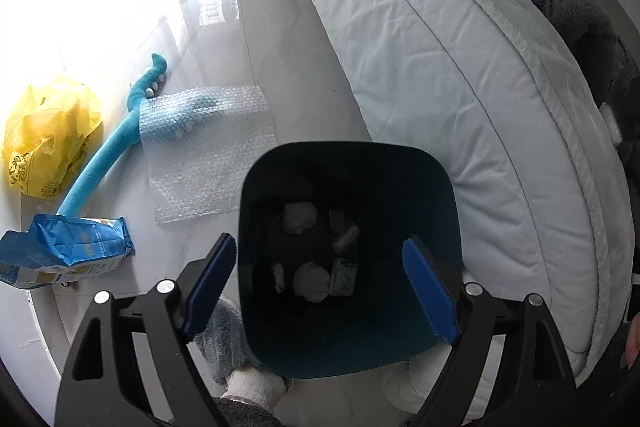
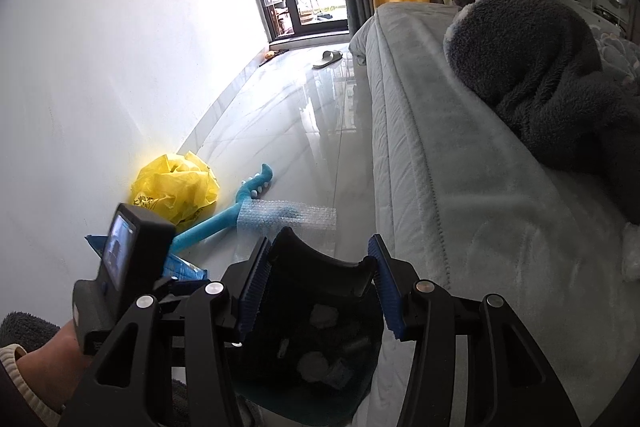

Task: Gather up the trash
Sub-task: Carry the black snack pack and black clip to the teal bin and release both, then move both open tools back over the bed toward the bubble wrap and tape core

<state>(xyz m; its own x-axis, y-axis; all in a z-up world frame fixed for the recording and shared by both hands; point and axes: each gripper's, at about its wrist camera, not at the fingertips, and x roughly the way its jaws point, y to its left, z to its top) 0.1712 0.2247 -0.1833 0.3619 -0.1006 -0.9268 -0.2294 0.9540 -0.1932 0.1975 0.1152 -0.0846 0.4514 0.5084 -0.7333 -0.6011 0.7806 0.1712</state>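
Floor (image 1: 120,27) glossy; left jaws spread over bin (image 1: 348,267), right jaws pinching bin rim.

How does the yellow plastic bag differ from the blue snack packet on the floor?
The yellow plastic bag is crumpled into a loose, puffy heap; the blue snack packet lies flatter, creased.

The bag sits farther from the bin; the packet lies nearer the left gripper.

Both are on the floor, uncollected.

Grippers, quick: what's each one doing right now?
Left gripper: open, empty, above the trash bin.
Right gripper: jaws shut on the trash bin's rim.
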